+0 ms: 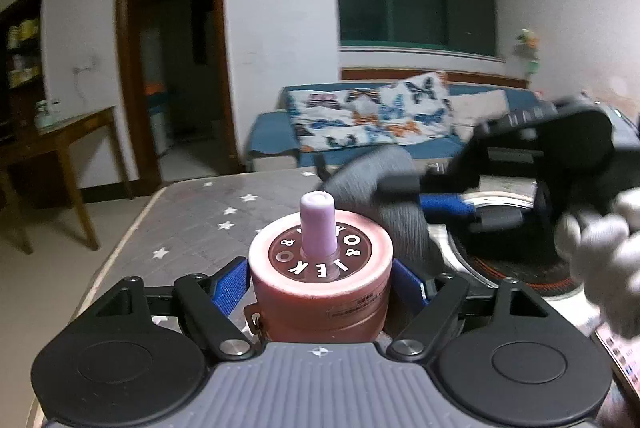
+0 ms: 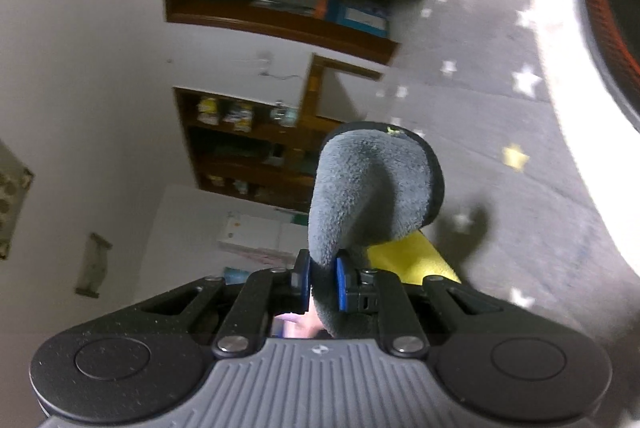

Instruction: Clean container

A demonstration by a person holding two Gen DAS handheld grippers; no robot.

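Left gripper [image 1: 320, 282] grips the pink container [image 1: 320, 268] by its sides, blue pads [image 1: 230, 286] pressed to the wall at about half spread. The container stands upright above the star-print table [image 1: 192, 212], lid facing the camera, with a lilac spout [image 1: 317, 224] sticking up from the middle of the lid. Whether its base rests on the table cannot be told.

Right gripper [image 2: 320, 284] is shut tight on a grey cloth [image 2: 372, 188]; the cloth bulges forward past the pads in a fat fold. In the left view the cloth sits just behind and to the right of the container, touching or nearly touching its far shoulder — blur hides which. A gloved hand [image 1: 600, 248] shows at the right edge. A round dark dish with a red rim [image 1: 500, 268] lies on the table beside it.

Step in hand, as I judge it: wiping the outside of the container.

To do it well:
- Keep the left grip firm and level so the container does not twist under the cloth.
- Lead with the bulging fold, not the pads.
- Sweep round the shoulder and lid, and go gently past the spout — it could snag.
- The left pads cover two strips of wall; those need a re-grip later.
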